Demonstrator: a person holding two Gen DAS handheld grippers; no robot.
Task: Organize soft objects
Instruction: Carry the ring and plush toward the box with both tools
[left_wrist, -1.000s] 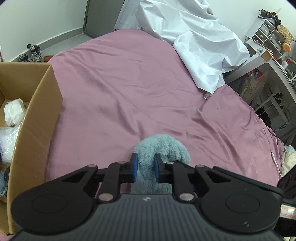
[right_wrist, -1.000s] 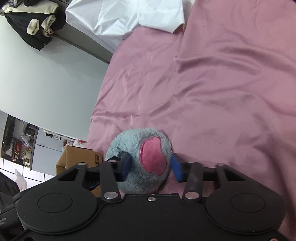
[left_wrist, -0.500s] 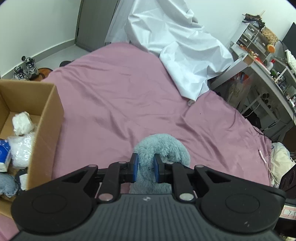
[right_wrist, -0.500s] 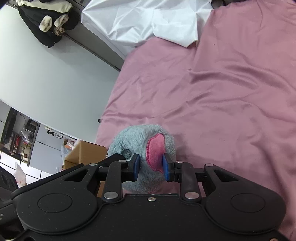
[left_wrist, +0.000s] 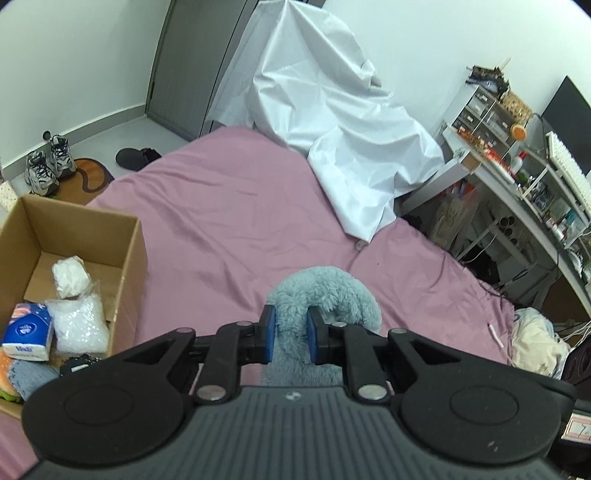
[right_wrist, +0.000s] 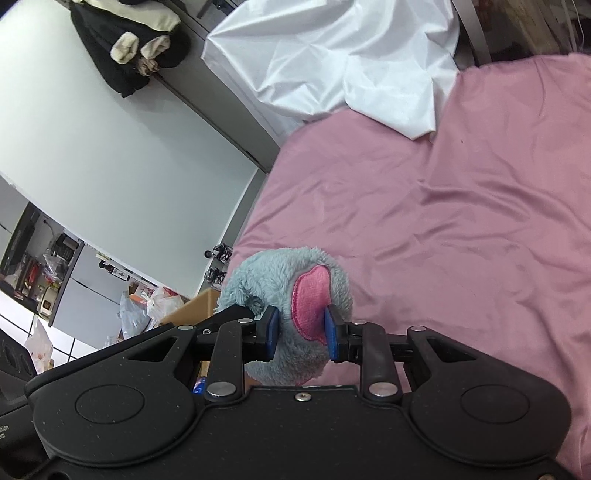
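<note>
- The left claw (left_wrist: 289, 334) pinches a fold of a grey-blue plush toy (left_wrist: 325, 295) between its blue pads, the toy's fur bulging ahead of the tips.
- The right claw (right_wrist: 301, 334) is clamped on the same plush toy (right_wrist: 284, 280), its pads squeezing the fur on either side of a pink patch (right_wrist: 310, 299).
- The toy is held in both claws, over the near part of a bed covered by a wrinkled pink sheet (left_wrist: 236, 221); whether it touches the sheet cannot be told.
- To the left of the left claw, an open cardboard box (left_wrist: 129, 254) sits on the sheet, holding a white wad (left_wrist: 71, 271), a clear bag of white filling (left_wrist: 77, 325) and a blue tissue pack (left_wrist: 27, 330).
- Far ahead of the claws, a crumpled white sheet (left_wrist: 332, 122) is heaped at the bed's far end, one corner draped onto the pink.
- To the right of the left claw, beyond the bed's edge, stands a cluttered desk (left_wrist: 524, 177).
- On the floor far ahead to the left lie a pair of sneakers (left_wrist: 48, 162) and dark slippers (left_wrist: 136, 157), near a grey wardrobe (left_wrist: 192, 62).
- In the right claw's view, a dark jacket (right_wrist: 129, 40) hangs against the pale wall.
</note>
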